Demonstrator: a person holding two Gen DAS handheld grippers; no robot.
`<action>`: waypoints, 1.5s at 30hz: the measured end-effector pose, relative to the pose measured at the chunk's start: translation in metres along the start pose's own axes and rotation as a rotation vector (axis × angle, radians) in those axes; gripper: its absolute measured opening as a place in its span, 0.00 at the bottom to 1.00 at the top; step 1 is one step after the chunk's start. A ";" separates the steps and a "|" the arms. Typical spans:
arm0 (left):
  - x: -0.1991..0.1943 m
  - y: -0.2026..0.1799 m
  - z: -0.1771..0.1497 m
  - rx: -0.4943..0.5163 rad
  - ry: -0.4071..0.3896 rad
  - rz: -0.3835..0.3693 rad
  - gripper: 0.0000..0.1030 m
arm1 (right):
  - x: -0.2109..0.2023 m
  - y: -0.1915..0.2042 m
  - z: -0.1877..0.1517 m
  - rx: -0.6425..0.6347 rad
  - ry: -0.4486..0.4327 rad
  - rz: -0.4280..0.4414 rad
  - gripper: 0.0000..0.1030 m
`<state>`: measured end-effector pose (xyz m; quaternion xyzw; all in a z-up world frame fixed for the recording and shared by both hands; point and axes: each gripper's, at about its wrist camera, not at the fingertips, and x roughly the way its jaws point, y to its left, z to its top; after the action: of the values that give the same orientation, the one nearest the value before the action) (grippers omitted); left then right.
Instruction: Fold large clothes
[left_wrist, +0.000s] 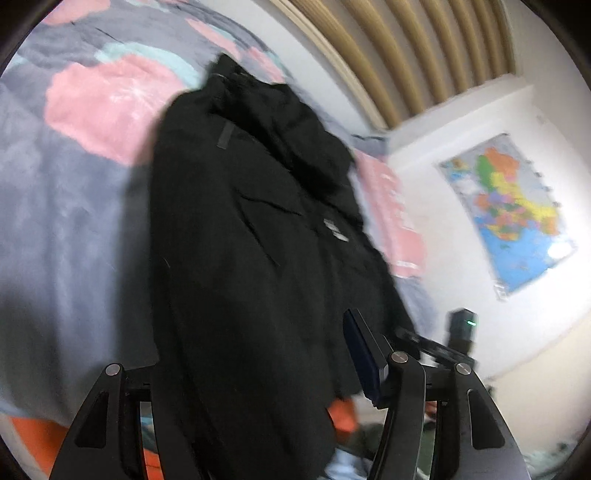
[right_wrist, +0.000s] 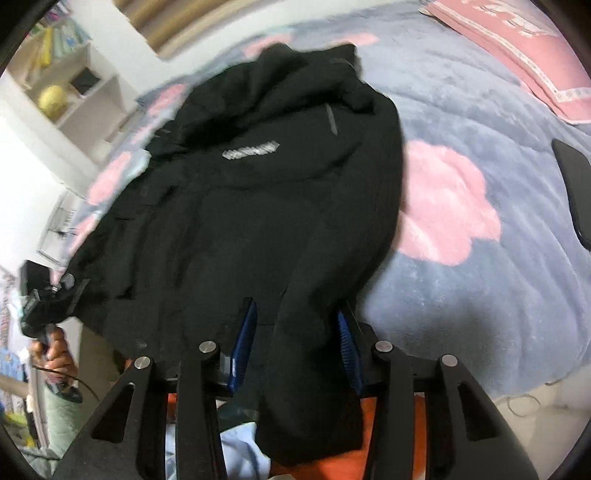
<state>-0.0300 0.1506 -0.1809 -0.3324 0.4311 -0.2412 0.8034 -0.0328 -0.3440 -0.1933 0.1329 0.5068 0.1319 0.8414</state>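
A large black jacket (left_wrist: 240, 229) with a hood and a small grey logo lies spread on a grey bed blanket with pink flowers. In the left wrist view my left gripper (left_wrist: 258, 362) has black fabric draped between its fingers; only the right blue pad (left_wrist: 364, 363) shows, so its hold is unclear. In the right wrist view the jacket (right_wrist: 258, 192) hangs toward me and my right gripper (right_wrist: 299, 332) is shut on a fold of its hem between blue pads (right_wrist: 347, 343). The other gripper (right_wrist: 48, 295) shows at the left edge, at the jacket's corner.
The blanket (right_wrist: 480, 295) covers the bed. A pink pillow (right_wrist: 524, 48) lies at the head end, a dark flat object (right_wrist: 576, 192) at the right edge. White shelves (right_wrist: 62, 85) stand left. A map (left_wrist: 509, 210) hangs on the wall. Orange and pale blue cloth (right_wrist: 240, 446) lies below.
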 end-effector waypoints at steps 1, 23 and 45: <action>0.002 0.002 -0.001 0.006 -0.006 0.036 0.57 | 0.007 -0.004 -0.002 0.011 0.021 -0.024 0.46; -0.026 -0.060 0.134 0.132 -0.266 -0.080 0.11 | -0.071 -0.013 0.135 0.080 -0.277 0.234 0.16; 0.210 0.023 0.306 0.017 -0.169 0.372 0.19 | 0.151 -0.044 0.318 0.173 -0.217 -0.070 0.16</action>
<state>0.3407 0.1239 -0.1859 -0.2594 0.4141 -0.0637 0.8702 0.3221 -0.3600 -0.1893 0.2008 0.4268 0.0432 0.8807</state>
